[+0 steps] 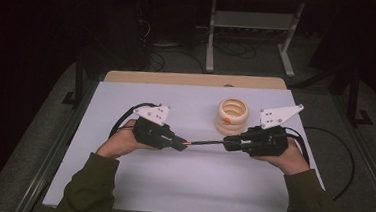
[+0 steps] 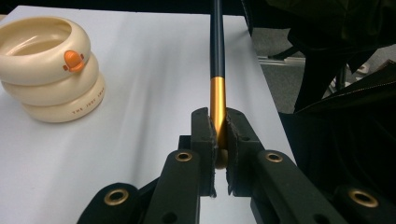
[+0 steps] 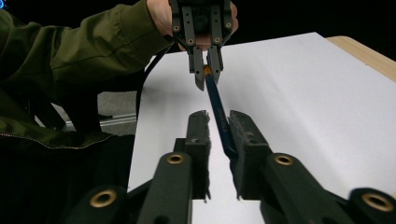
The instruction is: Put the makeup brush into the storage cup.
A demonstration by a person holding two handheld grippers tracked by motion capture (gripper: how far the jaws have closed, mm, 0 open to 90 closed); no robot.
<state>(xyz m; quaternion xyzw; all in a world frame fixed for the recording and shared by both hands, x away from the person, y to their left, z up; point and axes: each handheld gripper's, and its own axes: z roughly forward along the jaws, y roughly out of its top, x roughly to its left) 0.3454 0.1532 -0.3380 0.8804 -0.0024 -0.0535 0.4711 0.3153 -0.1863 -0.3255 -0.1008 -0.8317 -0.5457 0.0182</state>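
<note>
Left tool (image 1: 186, 145) clamped shut; right tool (image 1: 225, 143) slightly parted, tips facing.

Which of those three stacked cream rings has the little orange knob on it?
The top ring of the stack carries the orange knob on its outer side; the middle ring shows none, and the bottom ring shows only small printed lettering.

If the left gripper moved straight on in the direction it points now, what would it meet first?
Probably the right gripper. The left gripper points along the pencil it clamps, and the right one faces it at the other end.

A cream ringed holder (image 1: 232, 116) stands on the white table (image 1: 170, 185).
</note>
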